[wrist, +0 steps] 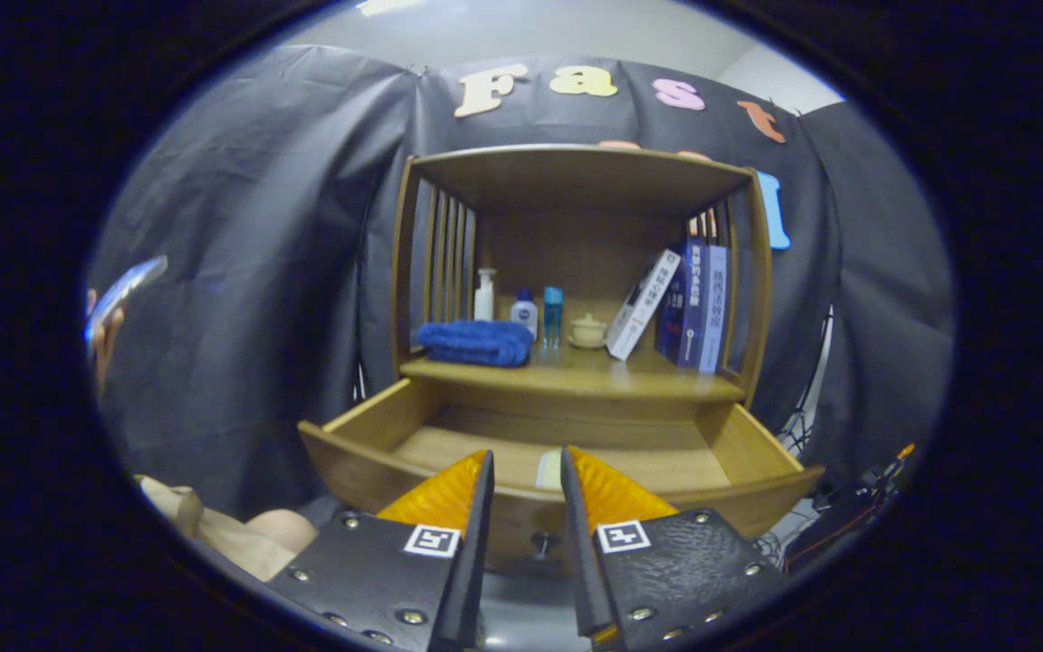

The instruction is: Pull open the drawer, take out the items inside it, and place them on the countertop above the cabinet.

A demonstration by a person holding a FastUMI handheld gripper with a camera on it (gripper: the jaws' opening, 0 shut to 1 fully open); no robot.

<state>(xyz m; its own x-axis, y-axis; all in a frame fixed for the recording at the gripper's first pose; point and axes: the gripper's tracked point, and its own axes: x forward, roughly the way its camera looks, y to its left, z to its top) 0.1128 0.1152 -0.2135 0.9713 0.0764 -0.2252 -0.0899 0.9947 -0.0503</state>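
Drawer (368,426) pulled open, below the cabinet's surface (576,373). One pale item (549,471) lying on the drawer floor, straight ahead of the tongs (527,471) and seen through their gap (shape and long axis too hidden to tell). Tongs partly open, holding nothing, poised above the drawer's near front edge, knob (540,543) just below.

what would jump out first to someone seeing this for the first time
The drawer stands pulled open under the shelf, with a small pale item on its floor just beyond the gripper, whose jaws are open with a gap between them. Above, on the countertop, lie a blue towel, small bottles and leaning books.
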